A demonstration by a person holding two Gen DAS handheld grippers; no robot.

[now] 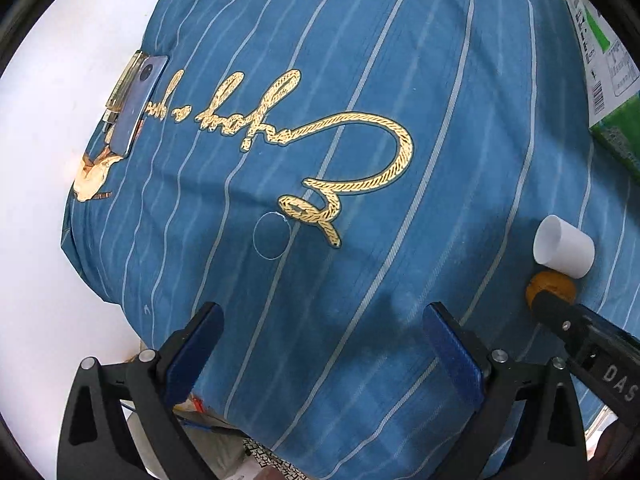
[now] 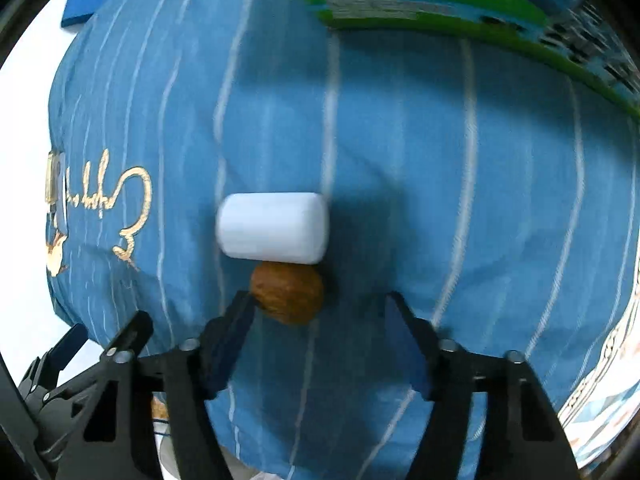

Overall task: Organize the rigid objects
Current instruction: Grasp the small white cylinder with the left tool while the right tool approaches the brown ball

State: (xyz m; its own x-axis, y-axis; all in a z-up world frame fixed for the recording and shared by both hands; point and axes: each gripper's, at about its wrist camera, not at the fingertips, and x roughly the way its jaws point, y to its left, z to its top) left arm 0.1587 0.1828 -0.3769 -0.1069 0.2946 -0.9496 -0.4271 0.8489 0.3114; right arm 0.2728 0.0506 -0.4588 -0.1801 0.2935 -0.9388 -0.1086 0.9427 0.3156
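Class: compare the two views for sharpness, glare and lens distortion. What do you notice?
Left wrist view: sharp, cloth stripes bow from fisheye, table blown out white. Right wrist view: motion-blurred, box print smeared, cup edges soft, dark shadow beside it.
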